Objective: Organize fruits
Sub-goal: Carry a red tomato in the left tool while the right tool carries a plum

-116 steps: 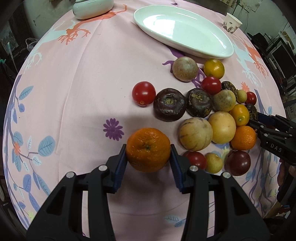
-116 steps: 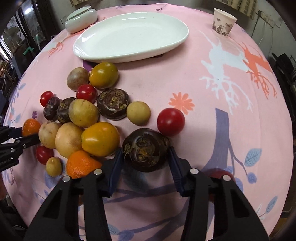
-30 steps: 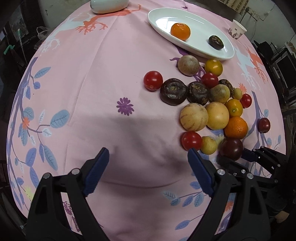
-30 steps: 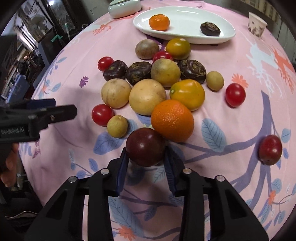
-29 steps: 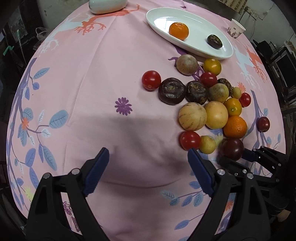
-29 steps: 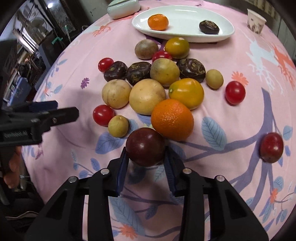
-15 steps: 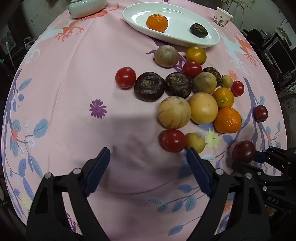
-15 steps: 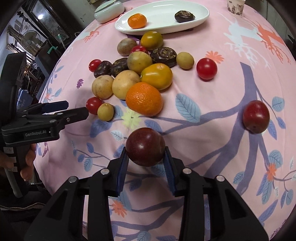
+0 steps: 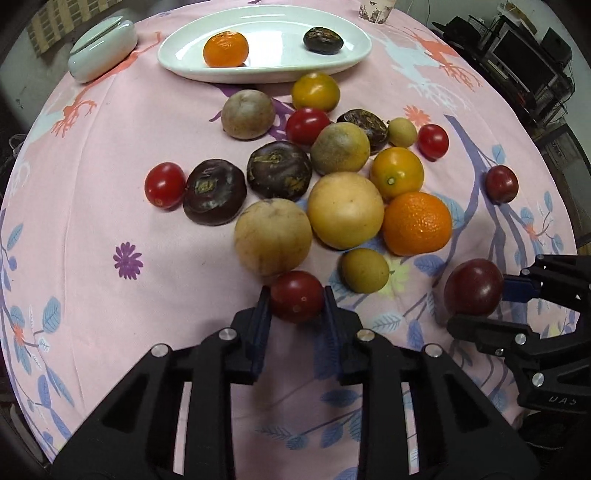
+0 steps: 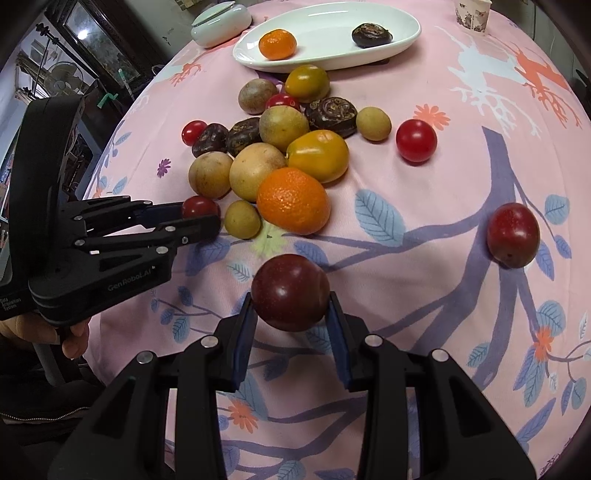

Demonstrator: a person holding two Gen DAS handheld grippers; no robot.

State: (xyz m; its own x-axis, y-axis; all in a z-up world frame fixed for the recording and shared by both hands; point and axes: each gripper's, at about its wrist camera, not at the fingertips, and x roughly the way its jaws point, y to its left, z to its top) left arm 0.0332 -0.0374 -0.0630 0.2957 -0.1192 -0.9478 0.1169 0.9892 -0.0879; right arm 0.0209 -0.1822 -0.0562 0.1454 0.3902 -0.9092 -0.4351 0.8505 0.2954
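Pink cloth with leaf, branch and deer print covers the counter. Pale lidded dish far beyond the tongs, toward the left. Paper cup far ahead, right side. Dark shelving and clutter past the counter's right edge.

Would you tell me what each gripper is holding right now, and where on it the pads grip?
The left gripper clamps a small red tomato by its two sides. The right gripper clamps a dark red plum across its lower sides.
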